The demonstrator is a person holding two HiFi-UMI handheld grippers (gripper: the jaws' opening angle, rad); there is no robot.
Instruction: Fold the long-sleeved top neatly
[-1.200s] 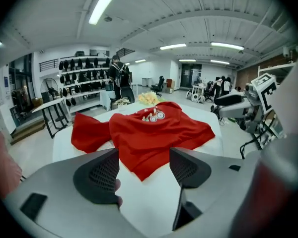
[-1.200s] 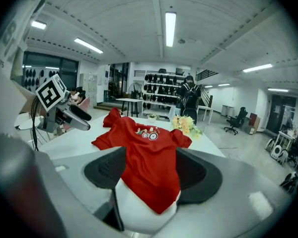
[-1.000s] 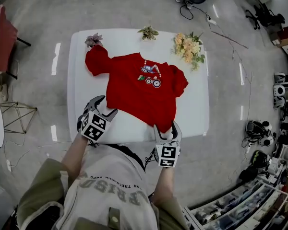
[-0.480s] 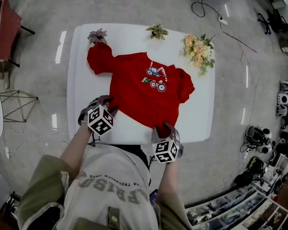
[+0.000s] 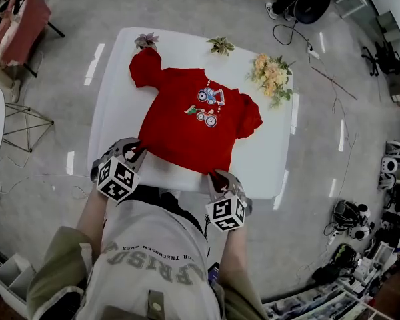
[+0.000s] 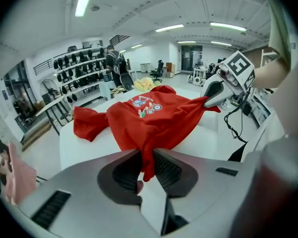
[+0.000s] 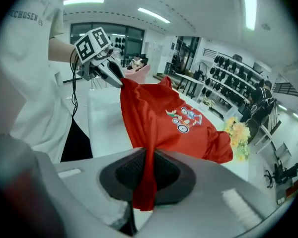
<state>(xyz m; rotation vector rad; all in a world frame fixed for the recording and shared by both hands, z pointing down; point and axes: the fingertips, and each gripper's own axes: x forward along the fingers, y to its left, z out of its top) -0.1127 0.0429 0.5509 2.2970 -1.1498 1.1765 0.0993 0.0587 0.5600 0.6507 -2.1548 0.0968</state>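
A red long-sleeved top [image 5: 187, 122] with a printed picture on the chest lies spread on the white table [image 5: 267, 159], its hem toward me. My left gripper [image 5: 135, 153] is at the hem's left corner and its jaws are closing, with a fold of red cloth pinched between the pads [image 6: 146, 155]. At the hem's right corner my right gripper [image 5: 221, 179] is closing the same way, and a strip of the top [image 7: 164, 118] hangs between its pads [image 7: 149, 170]. The hem is stretched between the two grippers, slightly raised off the table.
A bouquet of pale flowers [image 5: 272, 75], a small green plant [image 5: 221, 45] and a purple plant [image 5: 147, 41] stand along the table's far edge. One sleeve [image 5: 143, 67] reaches toward the purple plant. A wire stool [image 5: 27, 122] stands on the floor to the left.
Both grippers stood open just short of the hem; now each has closed on a hem corner. The near edge of the top has risen a little off the table.
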